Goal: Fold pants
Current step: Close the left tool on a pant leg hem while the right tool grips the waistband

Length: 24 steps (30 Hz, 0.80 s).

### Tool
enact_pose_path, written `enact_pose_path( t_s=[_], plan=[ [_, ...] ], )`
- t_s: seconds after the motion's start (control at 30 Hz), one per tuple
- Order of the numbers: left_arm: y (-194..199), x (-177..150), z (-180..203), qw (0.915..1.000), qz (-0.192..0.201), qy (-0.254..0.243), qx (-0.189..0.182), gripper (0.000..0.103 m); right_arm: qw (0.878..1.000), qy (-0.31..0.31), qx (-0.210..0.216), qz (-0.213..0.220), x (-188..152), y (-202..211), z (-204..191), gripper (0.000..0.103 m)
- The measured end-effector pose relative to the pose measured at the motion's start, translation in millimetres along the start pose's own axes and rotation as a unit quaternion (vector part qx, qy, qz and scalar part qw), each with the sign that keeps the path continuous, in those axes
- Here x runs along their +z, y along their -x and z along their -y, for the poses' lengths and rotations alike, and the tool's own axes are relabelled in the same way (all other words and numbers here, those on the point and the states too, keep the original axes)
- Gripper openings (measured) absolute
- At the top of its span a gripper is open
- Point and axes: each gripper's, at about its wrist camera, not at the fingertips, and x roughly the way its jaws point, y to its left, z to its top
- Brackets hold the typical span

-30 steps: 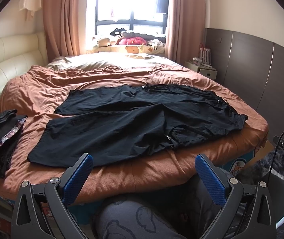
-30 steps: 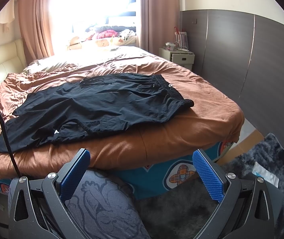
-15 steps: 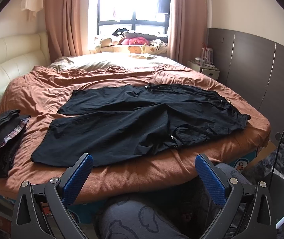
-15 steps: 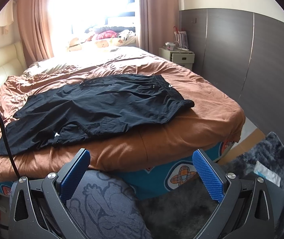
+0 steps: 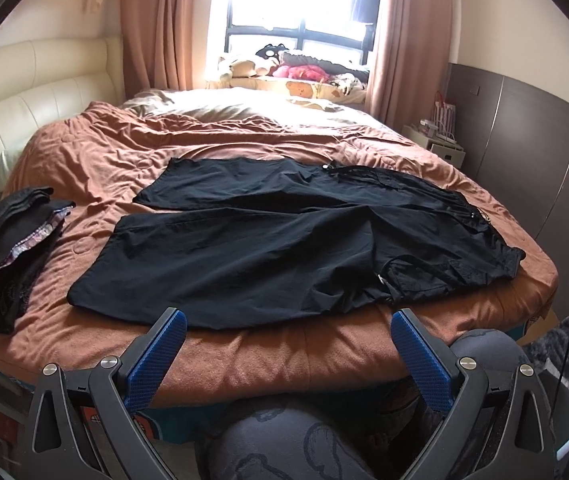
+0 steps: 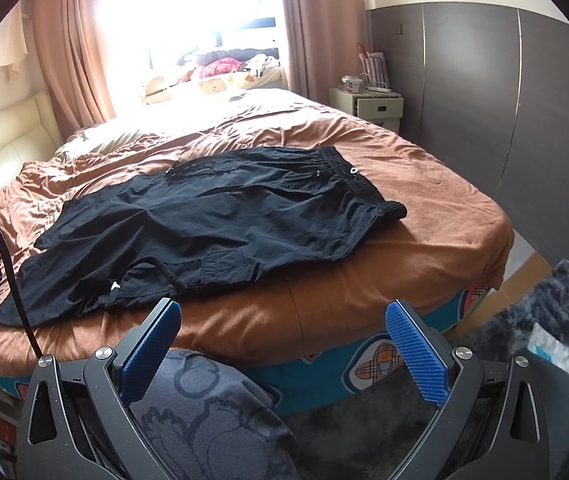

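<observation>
Two black two-finger grippers with blue ribbed pads, nearest the lens, one per view: left gripper (image 5: 284,330) and right gripper (image 6: 283,320), both spread wide, both gripping nothing, both short of the bed's near edge. Below them, the holder's knees in grey patterned trousers (image 5: 284,440).

One bed under a wrinkled rust-brown blanket (image 5: 132,160), with a teal patterned sheet (image 6: 364,364) showing along its side.

One pair of black wide-leg pants (image 5: 284,240) laid flat across the near half of the blanket, unfolded: waistband to the right near the bed's right corner, two legs running left and slightly apart at the hems. Loose drawcord visible on the near side of the seat.

One pile of dark folded garments (image 5: 8,248) at the bed's left edge, well apart from the pants; count within the pile cannot be told.

One dark shaggy rug (image 6: 544,320) on the floor at right, pale packet lying on it.

Farther back: one cream padded headboard (image 5: 36,88) at left, one pale bedside cabinet (image 6: 368,106) against the grey wall panels, small items on top, contents not discernible. Soft toys along the window ledge (image 5: 292,70), between two pink curtains.
</observation>
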Motion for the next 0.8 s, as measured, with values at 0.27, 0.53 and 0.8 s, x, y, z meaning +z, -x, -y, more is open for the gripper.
enact_pose_path(
  t_s=[0.27,0.53,0.8],
  plan=[
    [-27.5,7.3,-24.1,0.9990,-0.012,0.039,0.020,0.103,0.999,-0.019,0.022,-0.019,19.5,-35.0,16.6,0.103],
    [-59.5,1.2,-60.6,0.9936,-0.033,0.099,0.044,0.103,0.998,-0.034,0.031,-0.047,38.1,-76.9,29.9,0.103],
    [-98.3,-12.6,-109.2,0.9833,-0.077,0.152,0.064,0.091,0.997,-0.045,0.010,-0.067,53.2,-125.1,31.6,0.103]
  ],
)
